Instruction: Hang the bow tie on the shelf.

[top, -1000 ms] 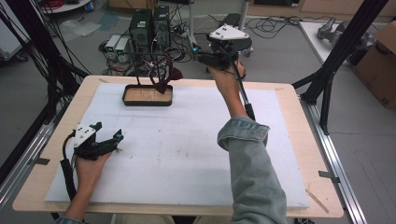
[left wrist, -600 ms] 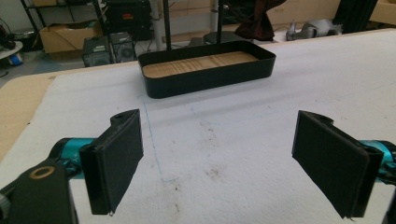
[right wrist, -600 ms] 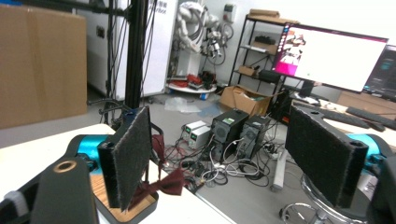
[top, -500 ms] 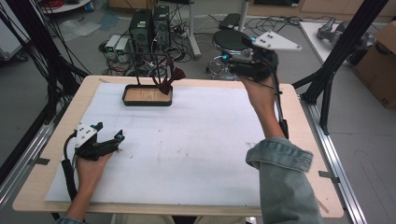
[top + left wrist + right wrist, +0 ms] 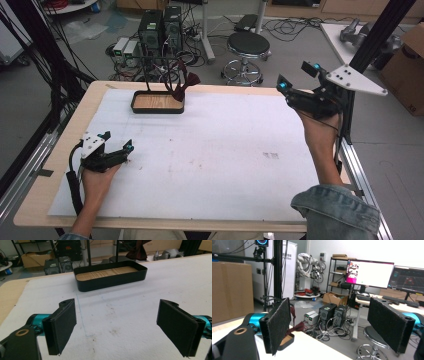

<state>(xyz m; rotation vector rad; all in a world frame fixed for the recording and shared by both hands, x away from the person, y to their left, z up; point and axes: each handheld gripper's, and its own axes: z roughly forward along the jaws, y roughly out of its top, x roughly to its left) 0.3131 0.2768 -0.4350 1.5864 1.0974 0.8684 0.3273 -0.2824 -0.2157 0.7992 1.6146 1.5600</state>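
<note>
**Tongs empty; tray stand at the far left of the desk**

The left tongs rest low on the near left part of the desk, released, jaws wide apart with nothing between them. In the left gripper view both pads frame bare white desk cover, and the black tray lies straight ahead beyond them, well apart, with its long axis running across the line of the jaws.

The right tongs are held up at the far right edge of the desk, also released; their jaws have just been opening and nothing is between them. In the right gripper view they point level, out over the room.

The black tray sits near the far left edge. The dark red cloth hangs from the thin black rack standing over the tray, at its right end.

Judgement: the left tongs are the nearer and already aimed at the tray. The right tongs would have to cross most of the desk's width leftward to reach the cloth.
</note>
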